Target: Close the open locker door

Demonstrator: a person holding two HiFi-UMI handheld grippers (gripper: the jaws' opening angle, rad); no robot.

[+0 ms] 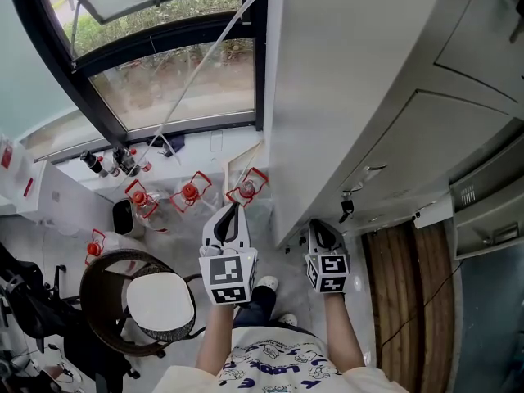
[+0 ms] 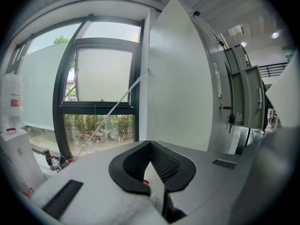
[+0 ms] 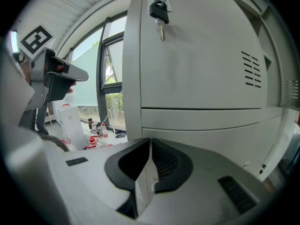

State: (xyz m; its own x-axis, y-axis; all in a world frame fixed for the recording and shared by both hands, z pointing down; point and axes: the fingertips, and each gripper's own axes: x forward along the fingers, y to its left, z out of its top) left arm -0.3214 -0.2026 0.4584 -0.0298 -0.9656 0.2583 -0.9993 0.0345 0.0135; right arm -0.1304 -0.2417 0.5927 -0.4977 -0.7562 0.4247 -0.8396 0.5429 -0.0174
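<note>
A tall grey locker cabinet fills the right of the head view. One locker door with a key in its lock and vent slots stands right in front of my right gripper. The same key hangs just past my right gripper in the head view. That gripper is shut with nothing between its fingers, close to the door's lower edge. Whether the door lies flush I cannot tell. My left gripper is shut and empty, left of the cabinet's side panel.
A large window is ahead on the left. Red-capped bottles stand on the floor below it. A round dark chair with a white seat is at the lower left. Further lockers with handles run off to the right.
</note>
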